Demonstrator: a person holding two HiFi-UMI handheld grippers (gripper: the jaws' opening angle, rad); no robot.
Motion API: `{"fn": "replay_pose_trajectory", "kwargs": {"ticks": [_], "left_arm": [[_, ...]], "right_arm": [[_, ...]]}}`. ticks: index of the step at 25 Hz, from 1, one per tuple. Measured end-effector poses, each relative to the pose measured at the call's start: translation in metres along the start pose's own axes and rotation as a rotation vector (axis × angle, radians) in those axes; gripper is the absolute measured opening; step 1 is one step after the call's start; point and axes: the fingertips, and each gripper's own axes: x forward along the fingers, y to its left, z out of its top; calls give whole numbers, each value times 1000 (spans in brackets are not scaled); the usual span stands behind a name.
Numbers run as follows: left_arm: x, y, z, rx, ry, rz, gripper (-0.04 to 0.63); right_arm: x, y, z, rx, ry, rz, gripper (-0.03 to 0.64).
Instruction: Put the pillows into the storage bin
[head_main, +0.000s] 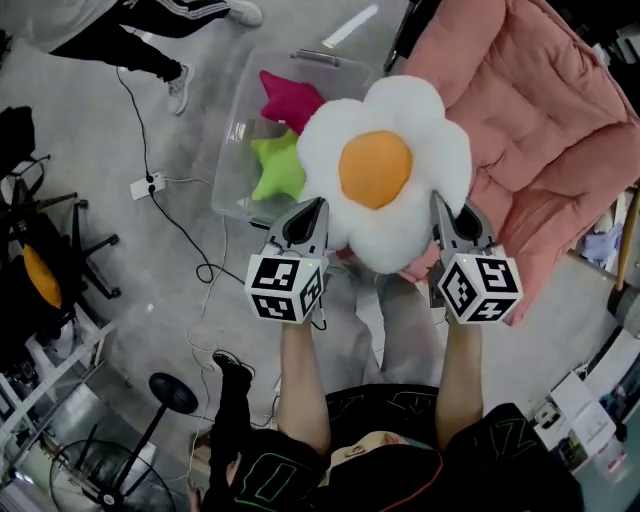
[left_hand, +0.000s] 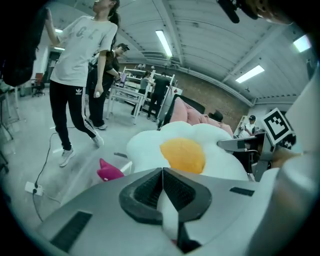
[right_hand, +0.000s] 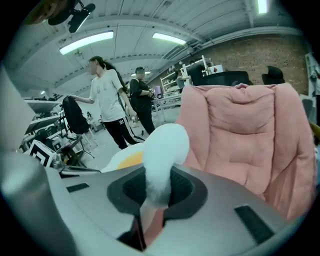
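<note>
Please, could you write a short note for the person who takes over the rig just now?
Left tool: shut on the flower pillow, left edge.
Right tool: shut on its right edge.
The pillow is held in the air near the storage bin.
Done: pink star pillow and green star pillow lie in the bin.
Left: bring the flower pillow over the bin and release.

Three pillows (head_main: 385, 170) (head_main: 290, 100) (head_main: 280, 168), one storage bin (head_main: 232, 130), two claws (head_main: 318, 206) (head_main: 438, 200) and one pink armchair (head_main: 545, 120).

Workshop hall, brick wall (right_hand: 280, 55), strip lights (left_hand: 164, 42), metal racks (left_hand: 135, 95), concrete floor (head_main: 90, 130)
</note>
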Motion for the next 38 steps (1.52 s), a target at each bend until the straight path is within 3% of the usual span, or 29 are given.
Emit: {"fn": "replay_pose_trajectory", "kwargs": {"ticks": [6,12,21,26,29,32,33,35,38], "left_arm": [[-37,83,-25,-60,6,106,2],[-44,146,-47,-123,-6,172,2],[-25,223,-81,-176,33,244,2],[-3,254,-85,-132,85,247,2],[13,271,-86,-105,72,265,12],[26,286,-101,-107,98,305,79],[30,286,-104,-122,106,297,116],[36,282,-106,-158,99,269,117],[42,279,-109,-222,69,228,59]], "right_arm": [[61,76,-27,-31,67,107,66],[115,117,-53,-21,107,172,74],[191,148,-102,16,209,167,81],[227,152,-116,36,243,146,92],[248,144,-125,78,236,125,155],[260,126,-155,93,315,49,295],[258,122,-161,96,334,34,299],[254,122,-167,106,339,28,299],[254,132,-174,139,339,55,296]]}}
